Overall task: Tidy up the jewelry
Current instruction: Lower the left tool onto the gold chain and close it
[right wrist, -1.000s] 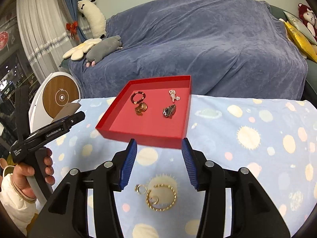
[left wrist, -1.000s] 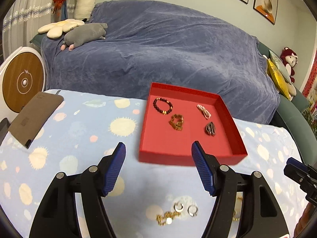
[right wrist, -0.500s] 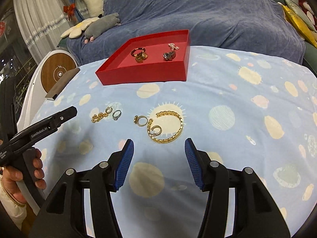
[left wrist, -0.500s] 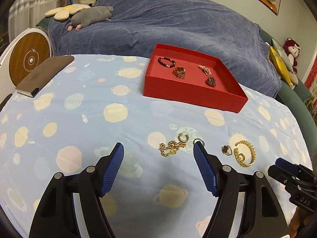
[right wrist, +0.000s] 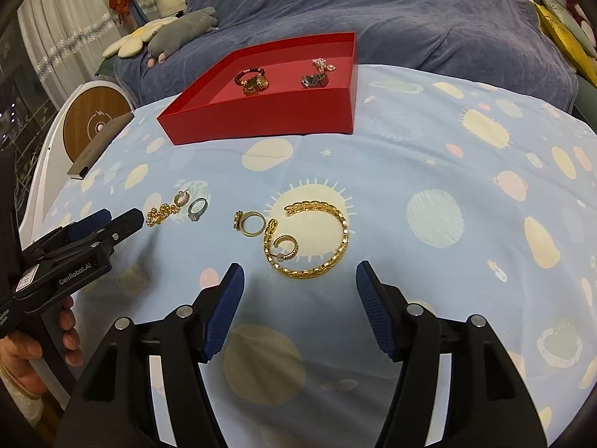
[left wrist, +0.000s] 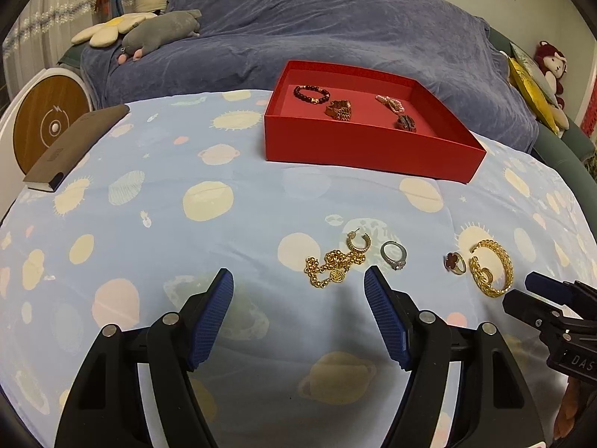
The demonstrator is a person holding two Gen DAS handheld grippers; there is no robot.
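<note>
A red tray (left wrist: 358, 155) (right wrist: 261, 119) at the far side of the table holds a bead bracelet (left wrist: 311, 94) and several small pieces. On the cloth lie a gold chain (left wrist: 332, 268) (right wrist: 162, 214), a gold hoop earring (left wrist: 359, 242), a silver ring (left wrist: 393, 254) (right wrist: 197, 209), a red-stone ring (left wrist: 455, 262) (right wrist: 250, 223), and a gold cuff bracelet (left wrist: 490, 272) (right wrist: 309, 239) with a small hoop earring (right wrist: 285, 247) inside it. My left gripper (left wrist: 298, 283) is open and empty just short of the chain. My right gripper (right wrist: 298, 274) is open and empty just short of the cuff.
A brown notebook (left wrist: 74, 145) lies at the table's left edge. A round white and wood device (left wrist: 48, 127) stands beyond it. A blue-covered sofa (left wrist: 335, 30) with plush toys runs behind the table. The cloth (left wrist: 224, 201) has a planet print.
Both grippers have pulled back from the red tray and dropped toward the loose jewelry near the table's front. Both stay open and empty.
</note>
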